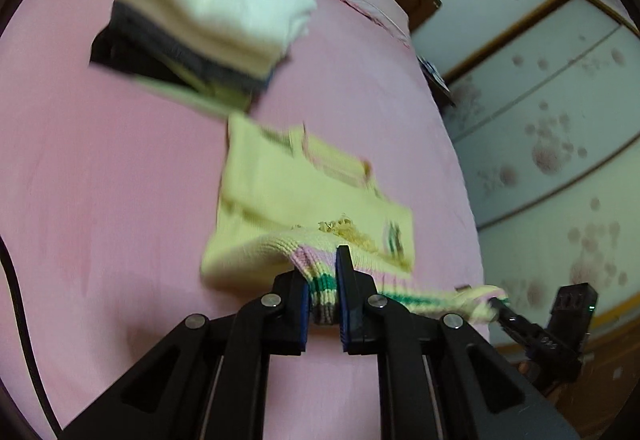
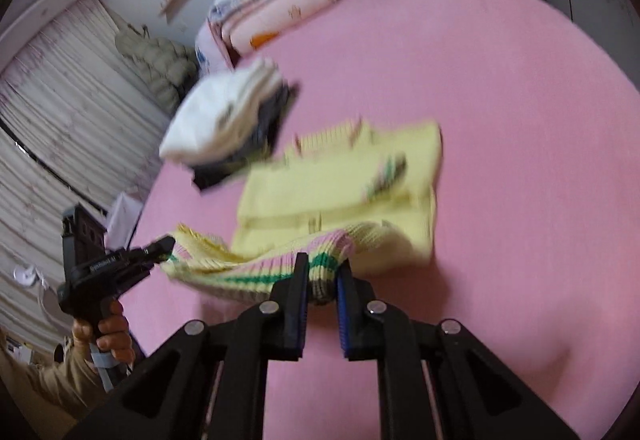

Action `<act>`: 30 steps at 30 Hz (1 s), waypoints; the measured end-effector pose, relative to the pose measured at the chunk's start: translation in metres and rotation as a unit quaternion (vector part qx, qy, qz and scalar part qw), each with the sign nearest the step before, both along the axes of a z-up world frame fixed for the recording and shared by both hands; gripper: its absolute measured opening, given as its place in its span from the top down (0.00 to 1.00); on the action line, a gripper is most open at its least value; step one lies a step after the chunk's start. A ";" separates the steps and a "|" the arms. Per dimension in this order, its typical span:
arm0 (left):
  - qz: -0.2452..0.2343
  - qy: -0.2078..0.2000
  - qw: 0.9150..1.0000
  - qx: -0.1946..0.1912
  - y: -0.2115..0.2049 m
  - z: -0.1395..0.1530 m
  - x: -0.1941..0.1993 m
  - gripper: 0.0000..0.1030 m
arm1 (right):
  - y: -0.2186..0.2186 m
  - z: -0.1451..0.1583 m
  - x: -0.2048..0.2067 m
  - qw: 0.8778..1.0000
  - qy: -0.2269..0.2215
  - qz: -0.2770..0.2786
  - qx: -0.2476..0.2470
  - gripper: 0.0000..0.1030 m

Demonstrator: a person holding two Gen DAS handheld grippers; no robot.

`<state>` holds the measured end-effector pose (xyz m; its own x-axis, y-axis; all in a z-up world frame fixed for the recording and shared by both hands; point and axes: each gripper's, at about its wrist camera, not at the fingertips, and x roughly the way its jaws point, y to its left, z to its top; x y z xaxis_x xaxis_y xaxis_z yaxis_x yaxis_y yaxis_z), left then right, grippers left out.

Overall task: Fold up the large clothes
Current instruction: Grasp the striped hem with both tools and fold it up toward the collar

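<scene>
A pale yellow knit sweater [image 1: 304, 196] with a pink, green and grey striped hem lies partly folded on the pink bed [image 1: 100, 168]. My left gripper [image 1: 323, 282] is shut on one corner of that striped hem, which is lifted off the sheet. The right gripper [image 1: 498, 306] pinches the other corner at the lower right of the left wrist view. In the right wrist view the sweater [image 2: 340, 184] stretches away from my right gripper [image 2: 323, 276], which is shut on the hem. The left gripper [image 2: 168, 246] holds the far corner at the left, in a person's hand [image 2: 112, 332].
A stack of folded clothes [image 1: 208, 12], white on top of grey and black, sits on the bed just beyond the sweater, also seen as the stack [image 2: 228, 116]. Pillows and folded quilts [image 2: 272, 4] lie at the headboard. A wardrobe [image 1: 560, 128] stands to the right of the bed.
</scene>
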<state>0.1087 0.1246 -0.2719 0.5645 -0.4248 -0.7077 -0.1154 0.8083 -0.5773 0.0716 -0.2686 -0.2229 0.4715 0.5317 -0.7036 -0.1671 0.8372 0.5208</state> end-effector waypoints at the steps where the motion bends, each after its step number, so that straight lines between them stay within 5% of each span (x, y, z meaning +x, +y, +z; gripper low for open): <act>1: 0.005 0.003 1.000 0.010 0.000 -0.002 0.019 0.91 | 0.001 0.001 0.020 1.000 -0.003 -0.003 0.002 0.89; 6: 0.005 0.030 0.997 0.066 -0.006 -0.039 0.098 0.88 | 0.008 -0.026 0.105 1.000 0.006 -0.014 -0.010 0.84; 7: 0.003 0.040 0.995 0.088 -0.009 -0.051 0.111 0.80 | 0.011 -0.041 0.125 0.999 0.017 -0.019 -0.024 0.82; 9: -0.017 0.054 0.994 0.097 -0.013 -0.073 0.130 0.60 | 0.019 -0.064 0.148 0.998 0.030 -0.018 -0.058 0.58; 12: -0.028 0.061 0.994 0.090 -0.015 -0.092 0.138 0.50 | 0.023 -0.083 0.163 0.994 0.027 -0.012 -0.101 0.57; 16: -0.018 0.027 0.996 0.078 -0.010 -0.090 0.129 0.31 | 0.022 -0.087 0.160 0.995 -0.002 0.002 -0.101 0.56; 24: -0.023 0.010 0.990 0.137 -0.008 -0.104 0.156 0.33 | 0.018 -0.106 0.183 0.993 0.001 0.000 -0.121 0.56; 26: -0.021 0.014 0.988 0.149 -0.007 -0.108 0.164 0.45 | 0.020 -0.112 0.193 0.993 0.004 -0.003 -0.122 0.56; 28: -0.011 0.032 0.986 0.164 -0.005 -0.114 0.171 0.74 | 0.022 -0.120 0.201 0.994 0.013 -0.001 -0.111 0.59; 30: -0.005 0.038 0.984 0.172 -0.002 -0.115 0.174 0.86 | 0.024 -0.124 0.203 0.993 0.014 -0.003 -0.119 0.93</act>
<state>0.2827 0.1228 -0.3872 0.5006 -0.1574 -0.8512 -0.1389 0.9560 -0.2585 0.2747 -0.2444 -0.3471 0.4519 0.3458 -0.8223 -0.1505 0.9382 0.3118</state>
